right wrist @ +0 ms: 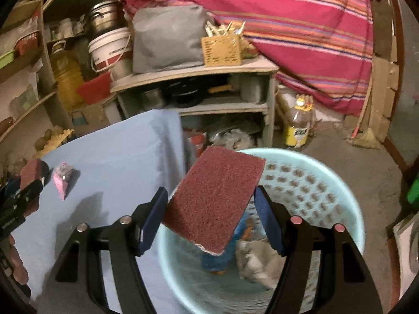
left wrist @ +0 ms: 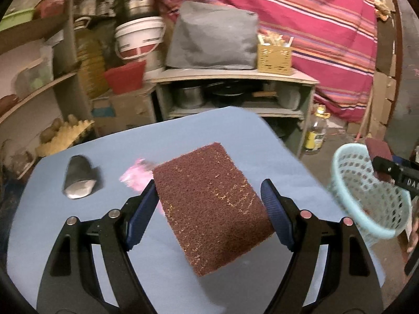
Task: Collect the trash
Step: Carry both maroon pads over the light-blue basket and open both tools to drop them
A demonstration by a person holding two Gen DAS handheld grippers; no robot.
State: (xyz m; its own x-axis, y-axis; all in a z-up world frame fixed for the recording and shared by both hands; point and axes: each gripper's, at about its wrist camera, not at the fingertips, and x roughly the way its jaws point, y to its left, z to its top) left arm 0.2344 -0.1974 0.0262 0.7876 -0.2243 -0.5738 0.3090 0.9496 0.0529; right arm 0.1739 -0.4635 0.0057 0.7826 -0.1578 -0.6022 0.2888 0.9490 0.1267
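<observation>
My left gripper (left wrist: 209, 185) is shut on a maroon scouring pad (left wrist: 209, 209), held tilted above the blue-covered table (left wrist: 235, 130). A grey crushed can (left wrist: 78, 180) and a pink wrapper (left wrist: 134, 174) lie on the cloth to the left. My right gripper (right wrist: 210, 192) is shut on a second maroon scouring pad (right wrist: 214, 204), held over the light blue basket (right wrist: 327, 178). The basket holds a blue packet (right wrist: 225, 256) and grey crumpled trash (right wrist: 259, 264). In the left wrist view the basket (left wrist: 366, 196) is at the right, off the table's edge. The pink wrapper (right wrist: 62, 180) also shows from the right wrist.
Behind the table stands a low shelf unit (left wrist: 235, 78) with pots, a grey bag (left wrist: 212, 39) and a yellow box (left wrist: 273, 56). A plastic bottle (left wrist: 315, 133) stands on the floor. Wall shelves (left wrist: 34, 89) run along the left. A striped red cloth (left wrist: 314, 26) hangs at the back.
</observation>
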